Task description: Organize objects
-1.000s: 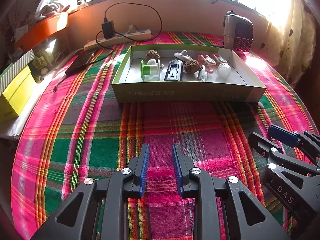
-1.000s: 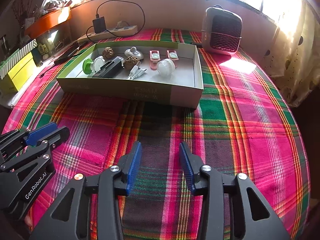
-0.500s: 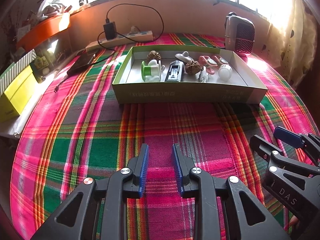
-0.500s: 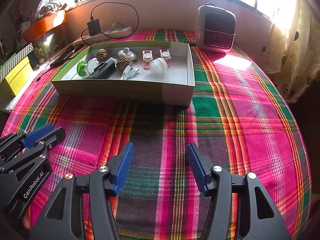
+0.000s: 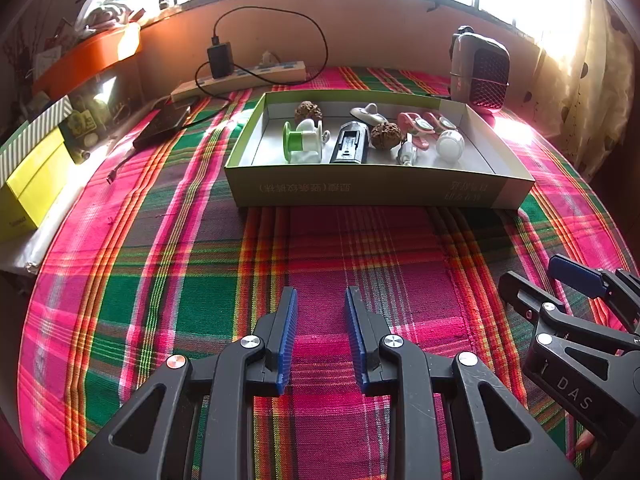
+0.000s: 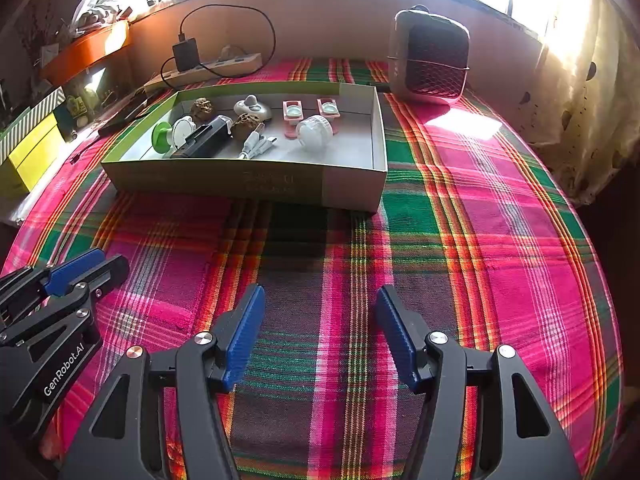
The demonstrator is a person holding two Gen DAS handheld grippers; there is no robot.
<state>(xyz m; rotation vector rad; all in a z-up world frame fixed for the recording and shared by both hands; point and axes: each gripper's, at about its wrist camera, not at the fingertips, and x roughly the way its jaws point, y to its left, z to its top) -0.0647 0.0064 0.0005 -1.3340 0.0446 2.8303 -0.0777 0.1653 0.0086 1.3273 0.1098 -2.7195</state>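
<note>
Wider now, the right gripper (image 6: pixel 320 320) has spread its jaws; the left gripper (image 5: pixel 320 320) stays narrowly parted, empty. Small, light trinkets sit in the far box (image 6: pixel 248 178); grasp each across its middle.

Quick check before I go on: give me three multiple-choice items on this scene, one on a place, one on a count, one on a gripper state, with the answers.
1. Where does the green spool lie?
A. in the tray, at its left end
B. on the tablecloth
C. beside the heater

2. How many brown walnut-like nuts are in the tray?
A. one
B. two
C. four

3. How does the right hand-held gripper stand?
A. shut on a cable
B. shut, empty
C. open, empty

Answers: 1 A, the spool sits inside the tray's left end. 2 B, one nut lies at the back and the other nut near the middle. 3 C, the blue pads stand wide apart with only cloth between them.
</note>
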